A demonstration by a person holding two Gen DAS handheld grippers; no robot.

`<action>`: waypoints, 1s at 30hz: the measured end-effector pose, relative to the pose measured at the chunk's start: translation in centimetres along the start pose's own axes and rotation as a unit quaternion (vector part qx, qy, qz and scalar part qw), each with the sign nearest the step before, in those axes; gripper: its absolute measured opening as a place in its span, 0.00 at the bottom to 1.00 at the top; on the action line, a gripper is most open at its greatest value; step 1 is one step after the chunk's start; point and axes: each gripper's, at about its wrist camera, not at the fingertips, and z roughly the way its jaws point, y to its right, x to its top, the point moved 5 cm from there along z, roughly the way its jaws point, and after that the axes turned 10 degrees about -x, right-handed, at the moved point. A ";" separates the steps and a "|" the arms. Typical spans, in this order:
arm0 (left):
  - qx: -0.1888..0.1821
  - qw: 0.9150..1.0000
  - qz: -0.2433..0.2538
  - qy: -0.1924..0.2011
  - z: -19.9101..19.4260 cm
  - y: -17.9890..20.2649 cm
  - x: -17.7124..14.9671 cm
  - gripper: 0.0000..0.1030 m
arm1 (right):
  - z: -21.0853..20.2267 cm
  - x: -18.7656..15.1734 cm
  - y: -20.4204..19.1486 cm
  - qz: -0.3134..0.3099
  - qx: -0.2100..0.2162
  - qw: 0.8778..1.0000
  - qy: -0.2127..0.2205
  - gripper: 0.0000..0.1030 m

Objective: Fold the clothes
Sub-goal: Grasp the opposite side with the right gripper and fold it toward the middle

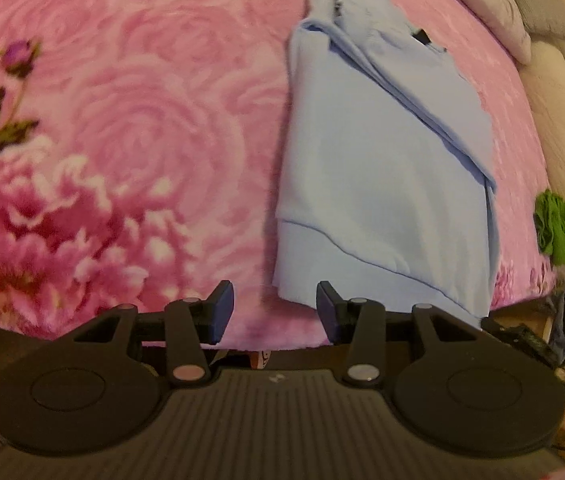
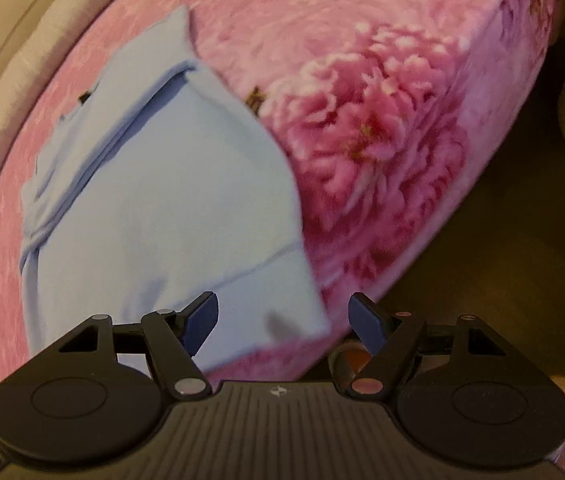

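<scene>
Light-blue folded garment (image 1: 382, 184) lay on the pink floral blanket (image 1: 142, 140), toward two o'clock of your left gripper (image 1: 275, 312), which stood partly open and empty. Your right gripper (image 2: 284, 322) gaped wide, empty, over its near corner.

My left camera is looking steeply down from above the near edge of the pink floral blanket (image 1: 122, 120), the folded blue garment (image 1: 382, 180) lying toward one o'clock. My right camera is tilting down close over that same garment (image 2: 162, 200), which is filling ten o'clock, with the blanket (image 2: 362, 140) toward one.
</scene>
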 end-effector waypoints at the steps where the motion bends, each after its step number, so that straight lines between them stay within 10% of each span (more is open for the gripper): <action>1: -0.004 1.000 -0.005 0.003 0.1 -0.1 0.0 0.38 | 0.9 0.1 0.5 0.009 0.008 1.000 0.004 0.73; 4: -0.014 1.000 -0.014 0.013 0.3 -0.3 0.1 0.39 | 3.2 -0.4 1.9 0.080 0.077 0.994 -0.024 0.61; 6: -0.016 0.999 -0.020 0.019 0.1 -0.4 0.2 0.39 | 3.0 -0.7 1.7 0.097 0.113 0.988 -0.035 0.16; 8: -0.023 0.999 -0.026 0.028 -0.2 -0.4 0.5 0.38 | 2.1 -0.8 1.1 0.091 0.132 0.986 -0.036 0.12; 15: -0.035 0.999 -0.024 0.030 0.4 0.3 1.1 0.38 | -4.9 4.7 -1.9 0.018 0.124 0.991 0.051 0.10; 21: -0.068 0.996 -0.061 0.024 3.8 0.7 0.5 0.38 | -1.0 6.9 -1.5 0.024 0.011 1.000 -0.002 0.11; 28: -0.056 0.996 -0.070 0.024 7.3 0.6 0.9 0.38 | 0.6 7.1 -0.9 0.036 -0.010 0.999 -0.022 0.21; 30: -0.065 0.996 -0.063 0.019 7.8 1.1 1.1 0.11 | 0.7 7.0 -0.7 0.039 -0.012 0.999 -0.024 0.28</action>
